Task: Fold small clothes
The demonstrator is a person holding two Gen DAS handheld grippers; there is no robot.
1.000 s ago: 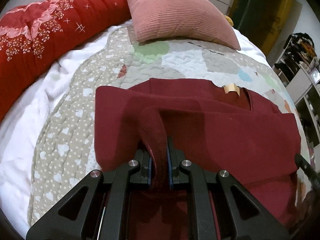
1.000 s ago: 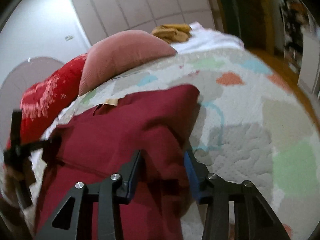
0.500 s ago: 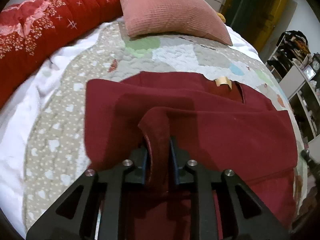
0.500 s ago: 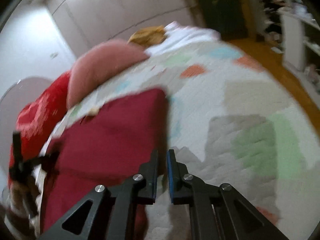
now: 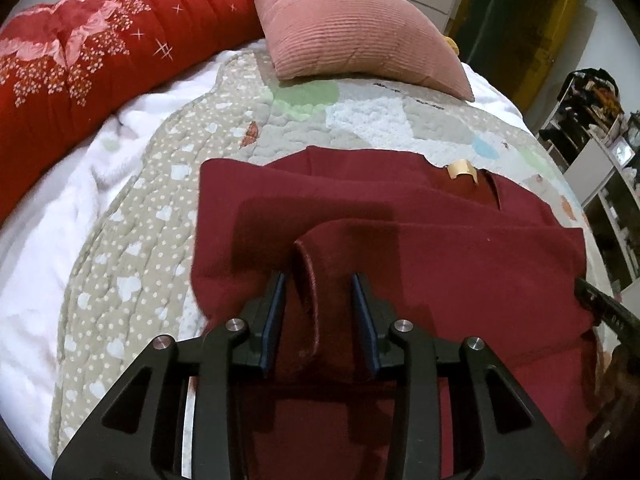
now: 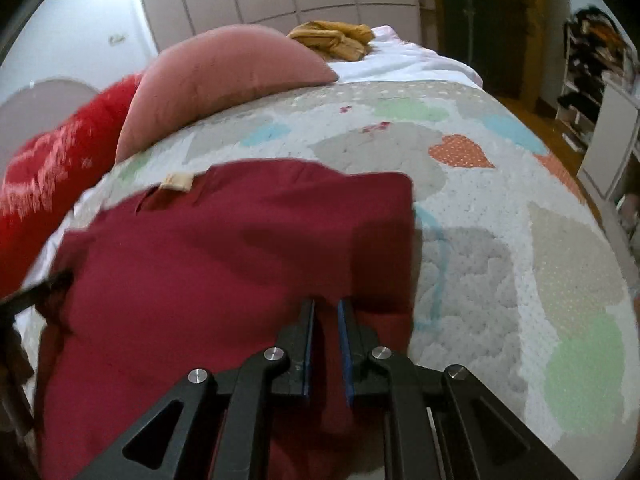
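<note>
While the left gripper (image 5: 319,296) has just been opening off the maroon garment's (image 5: 460,280) fold, the right gripper (image 6: 325,320), pinched shut over cloth, must smooth next.

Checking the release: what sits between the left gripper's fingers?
In the left wrist view, a raised fold of the maroon garment stands between the fingers of the left gripper. The jaws have just been opening and the pads stand clear of it.

A bed covered by a patchwork quilt (image 5: 136,248) over a white blanket (image 5: 48,216) carries a dark red garment (image 5: 460,264) spread flat, a pink ribbed cushion (image 5: 352,28) and a red floral bolster (image 5: 80,64) near its head, with a mustard cloth (image 6: 332,38) beyond.
</note>
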